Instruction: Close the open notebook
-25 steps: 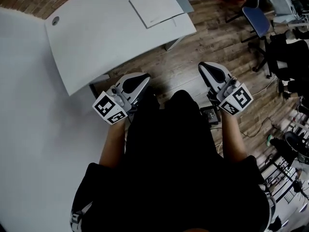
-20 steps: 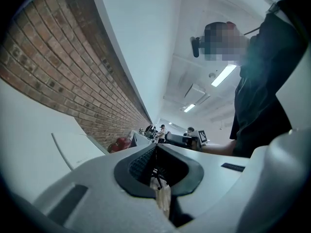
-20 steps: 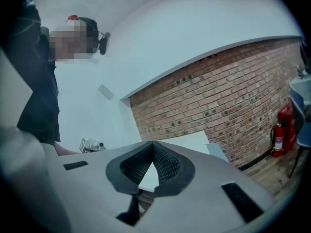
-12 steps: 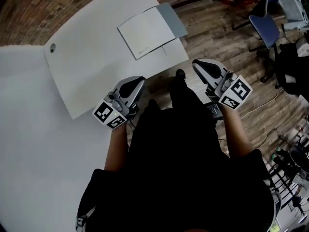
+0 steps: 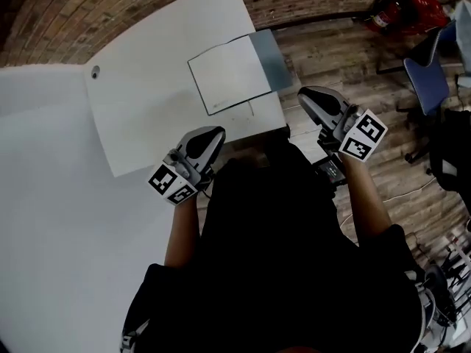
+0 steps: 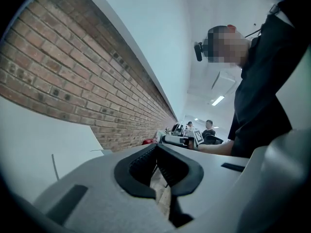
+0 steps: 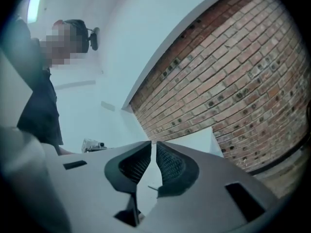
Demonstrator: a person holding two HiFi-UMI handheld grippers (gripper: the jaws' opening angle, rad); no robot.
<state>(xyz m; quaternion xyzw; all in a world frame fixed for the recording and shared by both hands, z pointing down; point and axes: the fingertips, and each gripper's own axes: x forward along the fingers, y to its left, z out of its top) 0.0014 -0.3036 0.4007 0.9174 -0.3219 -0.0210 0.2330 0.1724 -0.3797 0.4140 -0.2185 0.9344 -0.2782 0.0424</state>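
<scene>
Notebook (image 5: 229,76) lies open on the bench (image 5: 147,101), ahead of and between my fingers, untouched. Left fingers (image 5: 204,140) pressed together, empty. Right fingers (image 5: 320,103) opening, nothing between. Plan: right fingers hook the grey cover (image 5: 269,56) edge nearest them, fold it over slowly.

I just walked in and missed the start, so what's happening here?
A person holds a gripper in each hand, in front of a white table where the notebook lies open by the near corner. Neither touches it yet: the left gripper is shut and empty; the right gripper is empty too, its jaws just opening.
</scene>
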